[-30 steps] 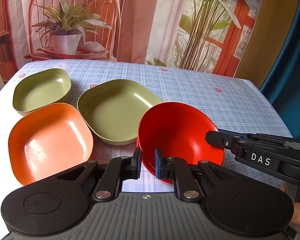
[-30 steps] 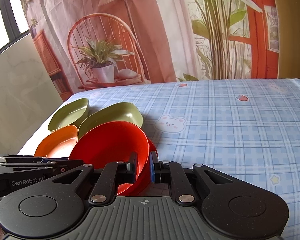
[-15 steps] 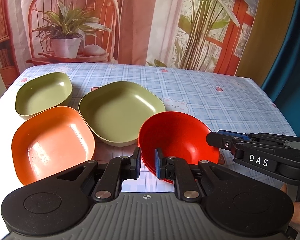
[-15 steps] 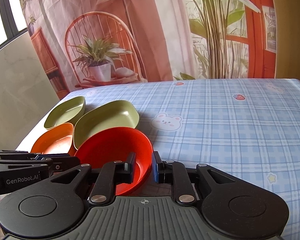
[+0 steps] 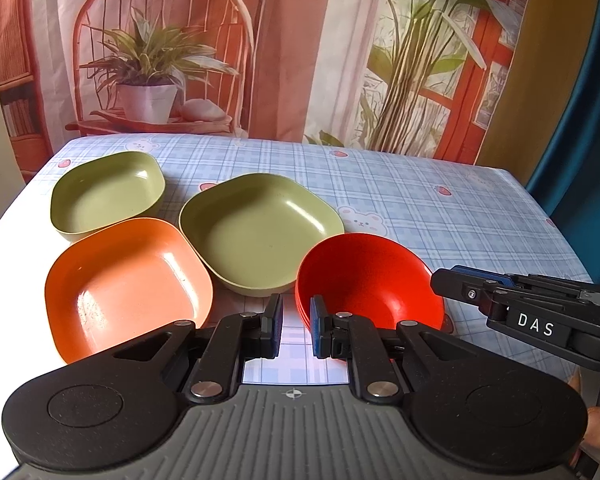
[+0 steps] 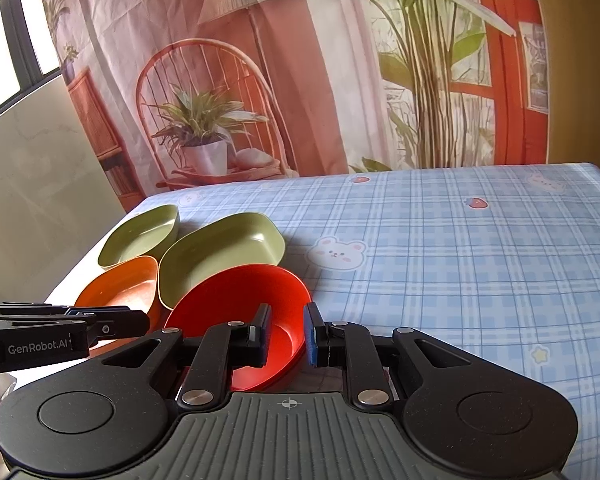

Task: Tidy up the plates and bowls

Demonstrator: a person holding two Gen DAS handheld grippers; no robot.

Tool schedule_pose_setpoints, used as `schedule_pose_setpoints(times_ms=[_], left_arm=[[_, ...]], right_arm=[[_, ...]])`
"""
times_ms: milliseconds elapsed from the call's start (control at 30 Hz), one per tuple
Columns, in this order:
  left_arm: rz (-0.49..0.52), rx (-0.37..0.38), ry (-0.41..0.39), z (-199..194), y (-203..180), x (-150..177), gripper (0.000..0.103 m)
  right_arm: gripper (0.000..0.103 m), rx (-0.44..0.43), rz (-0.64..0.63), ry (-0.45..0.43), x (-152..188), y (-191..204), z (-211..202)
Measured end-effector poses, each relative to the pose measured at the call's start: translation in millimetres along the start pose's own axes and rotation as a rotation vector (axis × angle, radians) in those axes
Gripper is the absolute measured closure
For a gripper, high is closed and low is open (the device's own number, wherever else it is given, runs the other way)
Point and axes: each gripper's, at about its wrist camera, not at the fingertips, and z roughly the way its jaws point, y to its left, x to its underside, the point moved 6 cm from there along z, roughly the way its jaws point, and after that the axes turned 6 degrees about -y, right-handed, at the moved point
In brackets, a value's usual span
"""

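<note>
A stack of red round bowls [image 5: 370, 280] sits on the tablecloth near the front edge, also in the right wrist view [image 6: 240, 312]. My left gripper [image 5: 296, 330] is open, its fingers astride the stack's left rim. My right gripper [image 6: 286, 334] is open, its fingers astride the stack's right rim; it shows from the side in the left wrist view [image 5: 460, 280]. An orange square plate [image 5: 128, 284], a large green square plate [image 5: 260, 232] and a smaller green square plate [image 5: 106, 194] lie to the left.
The blue checked tablecloth [image 6: 460, 264] stretches to the right and back. A printed backdrop [image 5: 300, 48] hangs behind the table. The table's left edge [image 5: 12, 220] runs close to the green and orange plates.
The top red bowl was tilted up and has come down level onto the stack. Both grippers' jaws have opened wider around its rim and drawn back a little.
</note>
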Motion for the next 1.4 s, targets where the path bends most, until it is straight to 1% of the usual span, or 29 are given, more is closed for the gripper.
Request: schedule_pose_setpoints(times_ms=[200, 433, 567, 700, 800, 867, 1000, 1100, 1233, 1400], left_arm=[[-0.012, -0.024, -0.009, -10, 17, -3, 0.088], [-0.033, -0.098, -0.03, -29, 62, -17, 0.088], [-0.027, -0.141, -0.045, -43, 91, -30, 0.088], [-0.01, -0.176, -0.068, -56, 122, -49, 0.088], [-0.002, -0.198, -0.08, -62, 143, -60, 0.088], [-0.009, -0.212, -0.075, -61, 156, -61, 0.088], [-0.051, -0.209, -0.044, -51, 175, -49, 0.088], [-0.089, -0.184, -0.012, -36, 183, -34, 0.088], [-0.1, -0.167, 0.015, -16, 190, -25, 0.088], [-0.106, -0.152, 0.03, -4, 196, -20, 0.088]], right_arm=[[0.086, -0.013, -0.003, -0.006, -3, 6, 0], [0.086, -0.048, -0.013, -0.007, -11, 27, 6], [0.086, -0.079, -0.025, -0.01, -20, 49, 12], [0.086, -0.112, -0.05, -0.011, -29, 80, 23], [0.086, -0.134, -0.058, -0.002, -33, 101, 33], [0.086, -0.145, -0.07, 0.009, -32, 116, 41], [0.086, -0.151, -0.097, 0.046, -24, 144, 60], [0.087, -0.13, -0.102, 0.076, -13, 155, 73], [0.087, -0.095, -0.084, 0.11, 0, 164, 89], [0.087, -0.049, -0.083, 0.138, 12, 163, 103]])
